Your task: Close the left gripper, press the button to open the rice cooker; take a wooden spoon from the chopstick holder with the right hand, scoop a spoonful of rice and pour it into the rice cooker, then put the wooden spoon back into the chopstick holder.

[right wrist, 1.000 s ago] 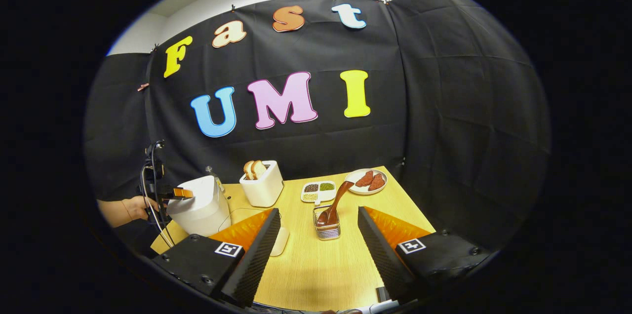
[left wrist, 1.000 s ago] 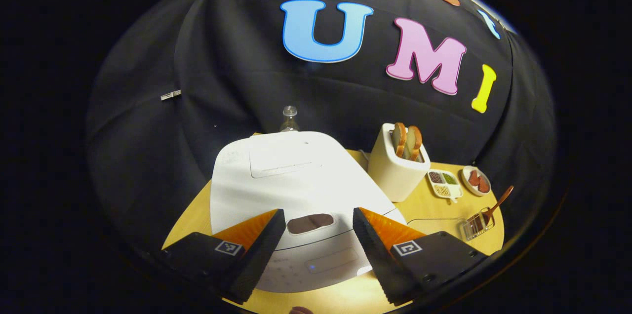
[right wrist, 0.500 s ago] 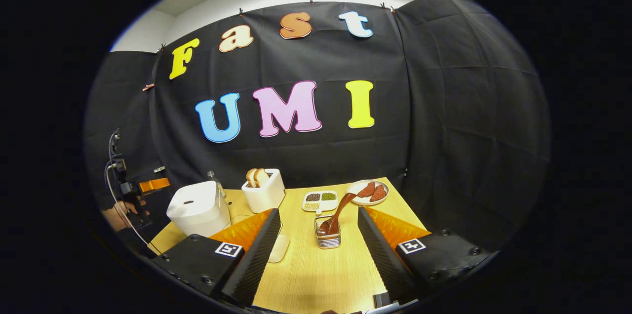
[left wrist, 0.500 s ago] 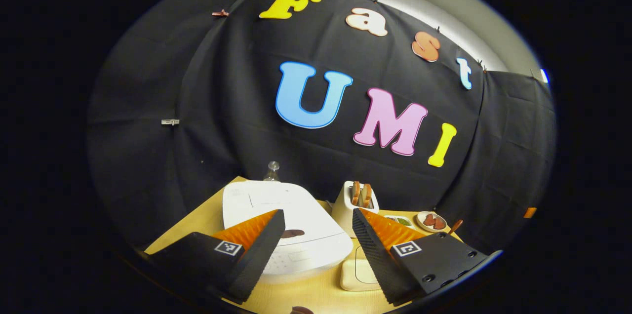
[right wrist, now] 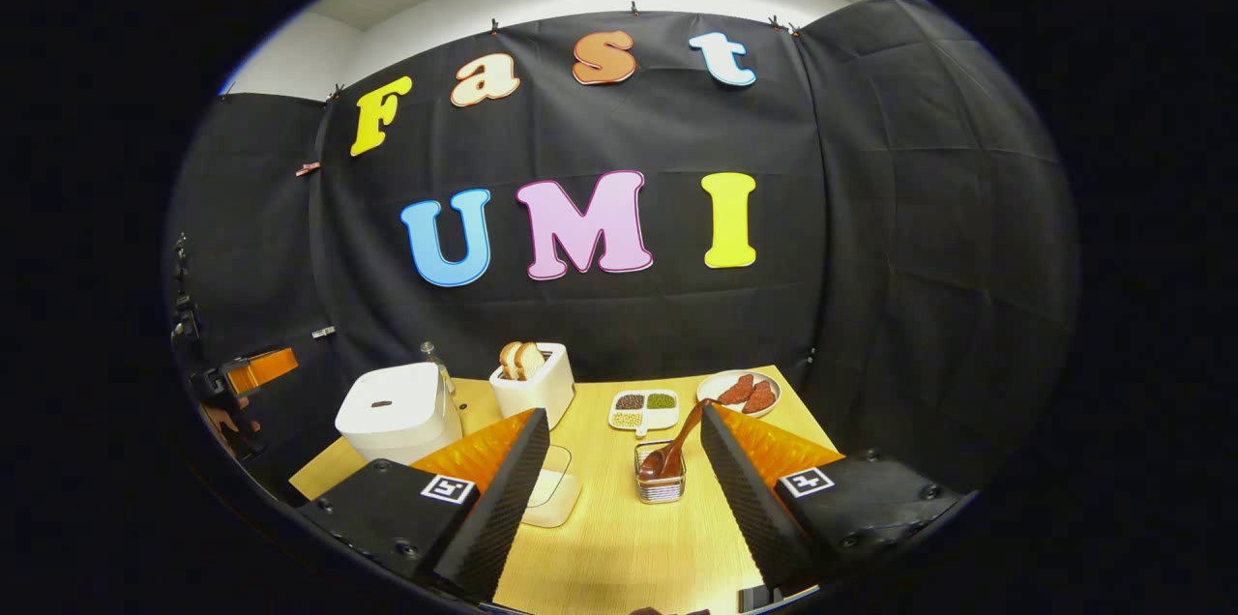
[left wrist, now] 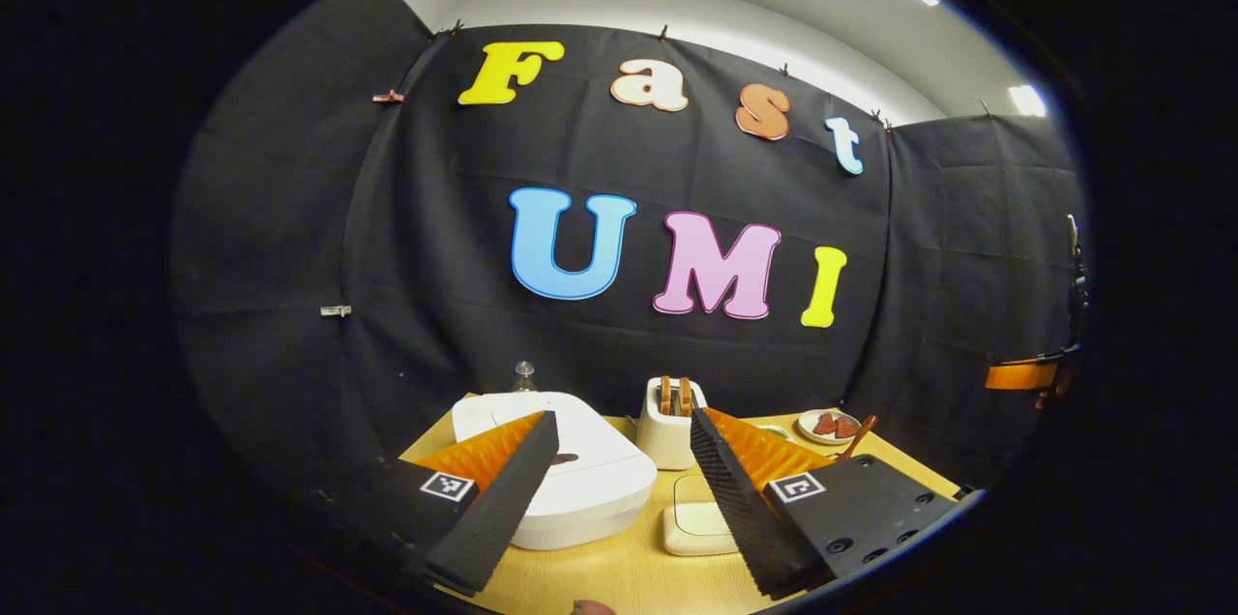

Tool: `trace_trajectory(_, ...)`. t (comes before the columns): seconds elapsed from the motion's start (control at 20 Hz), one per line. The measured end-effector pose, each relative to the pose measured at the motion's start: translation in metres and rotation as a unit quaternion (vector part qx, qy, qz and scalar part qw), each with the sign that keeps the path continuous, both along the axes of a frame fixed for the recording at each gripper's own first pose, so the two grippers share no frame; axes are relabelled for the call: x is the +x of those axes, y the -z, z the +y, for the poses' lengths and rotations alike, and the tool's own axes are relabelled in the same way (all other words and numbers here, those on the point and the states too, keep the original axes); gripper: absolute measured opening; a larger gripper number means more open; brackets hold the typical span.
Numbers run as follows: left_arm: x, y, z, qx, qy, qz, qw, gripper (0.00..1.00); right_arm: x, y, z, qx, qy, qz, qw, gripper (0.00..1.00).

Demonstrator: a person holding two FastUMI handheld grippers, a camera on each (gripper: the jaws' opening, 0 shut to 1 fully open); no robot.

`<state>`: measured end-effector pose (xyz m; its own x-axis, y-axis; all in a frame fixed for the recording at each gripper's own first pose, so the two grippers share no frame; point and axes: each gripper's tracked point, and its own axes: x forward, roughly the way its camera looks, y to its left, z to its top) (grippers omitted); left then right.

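Note:
The white rice cooker (left wrist: 580,484) stands with its lid down and a dark button (left wrist: 567,457) near its front edge. My left gripper (left wrist: 623,418) is open and held back from it, touching nothing. In the right gripper view the cooker (right wrist: 399,410) is at the table's left. A wooden spoon (right wrist: 679,443) leans in the wire chopstick holder (right wrist: 662,486), a short way ahead of my open right gripper (right wrist: 624,412). The divided dish of grains (right wrist: 644,409) lies beyond the holder. The left gripper (right wrist: 250,370) and a hand (right wrist: 227,422) hover left of the table.
A white toaster (right wrist: 533,385) with bread stands right of the cooker, with a small bottle (right wrist: 432,359) behind. A plate of reddish slices (right wrist: 740,392) sits at the back right. A flat cream pad (right wrist: 553,496) lies in front of the toaster. Black cloth walls surround the wooden table (right wrist: 619,547).
My left gripper has drawn back and tilted up from right over the cooker's button, still open. The right gripper has backed off a little. The lid stays down and the spoon stays in its holder.

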<state>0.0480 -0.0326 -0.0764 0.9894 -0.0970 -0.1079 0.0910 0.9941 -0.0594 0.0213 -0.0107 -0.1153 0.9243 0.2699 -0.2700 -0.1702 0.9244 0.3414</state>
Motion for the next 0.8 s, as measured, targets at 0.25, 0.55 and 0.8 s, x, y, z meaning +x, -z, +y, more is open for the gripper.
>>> trace_trajectory(0.25,-0.024,-0.01,-0.015,-0.005,0.005,-0.002,1.0,0.95,0.007,-0.014,0.005,0.003,-0.005,-0.015,1.0,0.98)
trace_trajectory(0.55,-0.041,-0.014,-0.029,-0.017,0.028,0.009,0.999,0.95,0.012,-0.028,0.006,0.004,-0.009,-0.032,0.999,0.98)
trace_trajectory(0.8,-0.046,-0.028,-0.022,0.008,0.015,-0.01,1.0,0.95,0.014,-0.039,0.012,-0.006,-0.008,-0.051,0.999,0.98)
